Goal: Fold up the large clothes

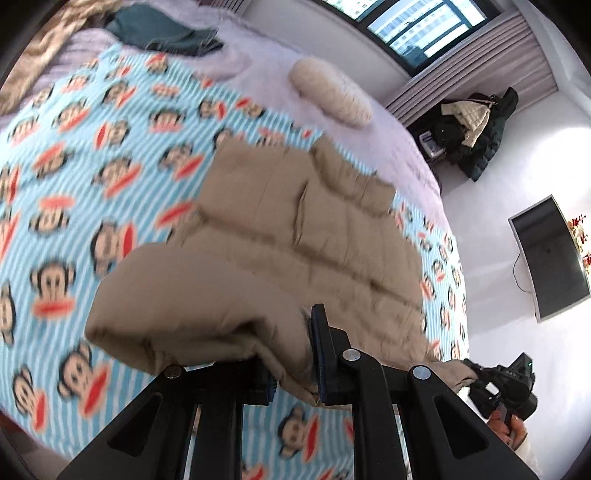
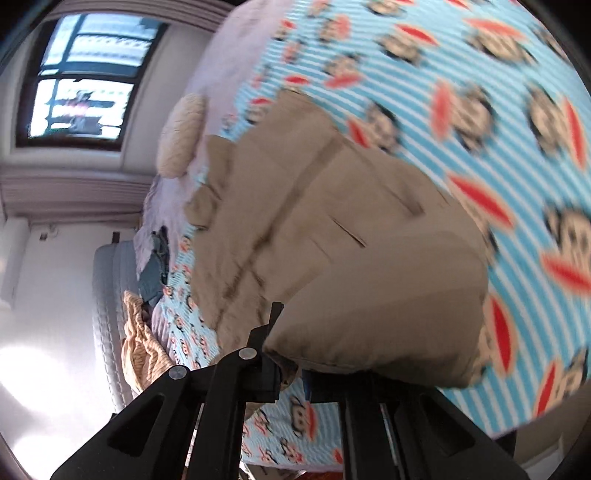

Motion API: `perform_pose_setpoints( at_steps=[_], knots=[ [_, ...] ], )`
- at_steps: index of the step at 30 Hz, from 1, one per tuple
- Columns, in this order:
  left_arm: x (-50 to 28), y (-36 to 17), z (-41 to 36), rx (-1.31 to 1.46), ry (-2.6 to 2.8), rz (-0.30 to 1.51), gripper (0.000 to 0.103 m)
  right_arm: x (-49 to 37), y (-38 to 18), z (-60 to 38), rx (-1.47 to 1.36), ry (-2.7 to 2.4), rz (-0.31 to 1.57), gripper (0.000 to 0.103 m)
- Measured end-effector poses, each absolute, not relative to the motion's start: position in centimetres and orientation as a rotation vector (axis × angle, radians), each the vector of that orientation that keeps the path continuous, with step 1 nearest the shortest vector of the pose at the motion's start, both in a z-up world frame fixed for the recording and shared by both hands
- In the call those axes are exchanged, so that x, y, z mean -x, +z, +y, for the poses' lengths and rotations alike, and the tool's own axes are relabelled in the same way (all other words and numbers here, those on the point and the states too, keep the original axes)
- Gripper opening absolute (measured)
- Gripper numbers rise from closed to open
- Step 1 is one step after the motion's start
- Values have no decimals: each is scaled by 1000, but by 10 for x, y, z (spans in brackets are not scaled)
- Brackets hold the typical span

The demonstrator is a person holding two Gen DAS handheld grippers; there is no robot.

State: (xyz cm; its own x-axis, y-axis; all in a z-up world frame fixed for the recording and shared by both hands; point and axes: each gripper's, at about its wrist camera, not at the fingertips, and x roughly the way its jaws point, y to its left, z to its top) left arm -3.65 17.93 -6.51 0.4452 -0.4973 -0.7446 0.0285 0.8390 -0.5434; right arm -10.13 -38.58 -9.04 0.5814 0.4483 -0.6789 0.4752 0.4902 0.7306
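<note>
Bright daylight from window; motion blur throughout; floor glare; fisheye-bent edges.

No readable text anywhere — frames too blurred.

This is a home bedroom: a bed under a striped cartoon-monkey blanket fills the frame, a curtained window sits upper right, coats hang nearby, and what is probably a television stands at right.

walls: white | window: dark-framed, bright daylight | wall screen | bed: monkey-print blue-striped cover
</note>
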Motion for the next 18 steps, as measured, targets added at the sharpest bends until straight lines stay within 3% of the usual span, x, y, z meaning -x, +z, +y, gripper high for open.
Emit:
perform_pose_setpoints(
  at_steps=[9, 18],
  knots=[
    [-57, -21, 142, 404, -224, 976, 17, -35, -50, -406, -953, 126, 1000, 9],
    [-143, -61, 122, 297, -123, 1022, 17, -141, -91, -410, -871, 122, 1054, 9]
  ],
)
